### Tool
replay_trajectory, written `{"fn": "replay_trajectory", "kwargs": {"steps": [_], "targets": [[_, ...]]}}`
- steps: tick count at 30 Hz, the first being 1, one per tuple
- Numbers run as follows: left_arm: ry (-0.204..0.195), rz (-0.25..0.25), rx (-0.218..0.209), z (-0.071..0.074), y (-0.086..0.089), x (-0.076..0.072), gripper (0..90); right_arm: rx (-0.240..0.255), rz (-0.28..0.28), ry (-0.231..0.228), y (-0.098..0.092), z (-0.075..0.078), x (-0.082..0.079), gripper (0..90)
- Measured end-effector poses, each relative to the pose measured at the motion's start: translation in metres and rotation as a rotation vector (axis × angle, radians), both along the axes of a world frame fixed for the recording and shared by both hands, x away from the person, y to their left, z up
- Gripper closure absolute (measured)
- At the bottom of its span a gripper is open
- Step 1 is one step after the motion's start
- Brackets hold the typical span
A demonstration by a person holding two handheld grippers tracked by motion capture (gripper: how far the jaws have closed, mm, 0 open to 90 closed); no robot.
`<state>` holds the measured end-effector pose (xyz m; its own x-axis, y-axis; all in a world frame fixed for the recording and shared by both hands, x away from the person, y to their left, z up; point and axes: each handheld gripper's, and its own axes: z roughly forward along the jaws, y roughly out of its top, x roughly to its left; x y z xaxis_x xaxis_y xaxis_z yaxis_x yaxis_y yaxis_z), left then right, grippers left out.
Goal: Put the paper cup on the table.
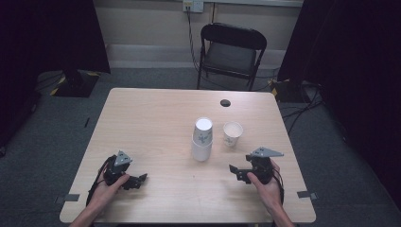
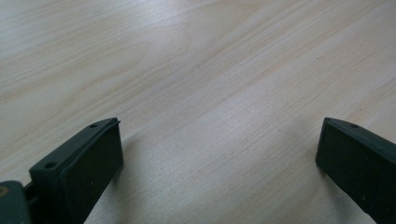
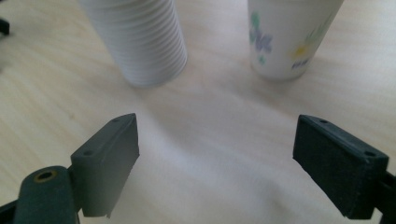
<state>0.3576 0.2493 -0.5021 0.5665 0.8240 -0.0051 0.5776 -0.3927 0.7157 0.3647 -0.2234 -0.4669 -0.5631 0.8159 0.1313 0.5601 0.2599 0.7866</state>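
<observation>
A stack of white paper cups (image 1: 203, 139) stands upside down near the middle of the wooden table (image 1: 156, 113); its ribbed rims (image 3: 140, 42) show in the right gripper view. To its right a single flower-printed paper cup (image 1: 232, 133) (image 3: 287, 35) stands upright. My right gripper (image 1: 235, 172) (image 3: 217, 163) rests open on the table in front of both cups, apart from them. At the front left my left gripper (image 1: 138, 180) (image 2: 219, 163) lies open over bare wood, nothing between its jaws.
A dark round hole (image 1: 225, 102) sits in the tabletop near the far edge. Behind the table stands a black folding chair (image 1: 231, 52). Cables (image 1: 293, 111) run across the grey floor at the right.
</observation>
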Motion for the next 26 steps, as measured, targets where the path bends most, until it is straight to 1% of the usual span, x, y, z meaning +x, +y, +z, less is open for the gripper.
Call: {"fn": "replay_trajectory", "kwargs": {"steps": [1, 2, 3, 6, 7, 8, 9, 10, 12, 13, 14, 15, 16, 17, 19, 26], "targets": [[0.0, 0.0, 0.0, 0.0, 0.0, 0.0, 0.2, -0.003, -0.007, 0.011, 0.001, -0.003, -0.003, 14.4], [0.0, 0.0, 0.0, 0.0, 0.0, 0.0, 0.2, -0.003, -0.007, 0.011, 0.001, -0.003, -0.003, 14.4], [0.002, 0.003, 0.005, 0.0, 0.0, 0.0, 0.2, -0.035, -0.008, 0.035, 0.005, -0.01, -0.007, 14.4], [0.002, 0.017, 0.004, 0.0, -0.002, -0.001, 0.2, -0.089, 0.001, 0.065, 0.014, -0.02, -0.01, 14.7], [0.002, 0.017, 0.0, 0.0, -0.002, -0.001, 0.0, -0.098, 0.0, 0.065, 0.017, -0.021, -0.01, 14.7], [0.002, 0.017, 0.0, 0.0, -0.002, -0.001, 0.0, -0.11, -0.003, 0.057, 0.02, -0.022, -0.01, 14.7], [0.003, 0.018, -0.004, 0.0, -0.002, -0.001, 0.0, -0.11, -0.003, 0.057, 0.02, -0.022, -0.01, 14.7], [0.004, 0.02, 0.0, 0.0, -0.003, 0.0, 0.0, -0.136, 0.004, 0.039, 0.026, -0.023, -0.012, 14.7], [0.004, 0.019, 0.0, 0.0, -0.003, 0.0, 0.0, -0.145, 0.025, 0.038, 0.032, -0.026, -0.013, 15.8], [0.004, 0.018, 0.001, 0.0, -0.003, 0.0, 0.0, -0.144, 0.033, 0.029, 0.033, -0.026, -0.015, 15.7], [0.004, 0.018, 0.001, 0.0, -0.003, 0.0, 0.0, -0.144, 0.033, 0.029, 0.033, -0.026, -0.015, 15.7], [0.004, 0.018, 0.001, 0.0, -0.003, 0.0, 0.0, -0.156, 0.054, 0.031, 0.037, -0.029, -0.017, 14.5], [0.004, 0.018, 0.001, 0.0, -0.003, 0.0, 0.0, -0.172, 0.056, 0.016, 0.038, -0.03, -0.018, 14.2], [0.004, 0.018, 0.001, 0.0, -0.003, 0.0, 0.0, -0.173, 0.057, 0.013, 0.039, -0.031, -0.019, 13.4], [0.004, 0.017, 0.001, 0.0, -0.003, 0.0, 0.0, -0.171, 0.056, -0.008, 0.04, -0.033, -0.019, 12.3], [0.005, 0.016, 0.0, 0.0, -0.003, 0.0, 0.0, -0.168, 0.044, 0.001, 0.042, -0.033, -0.019, 11.3]]}}
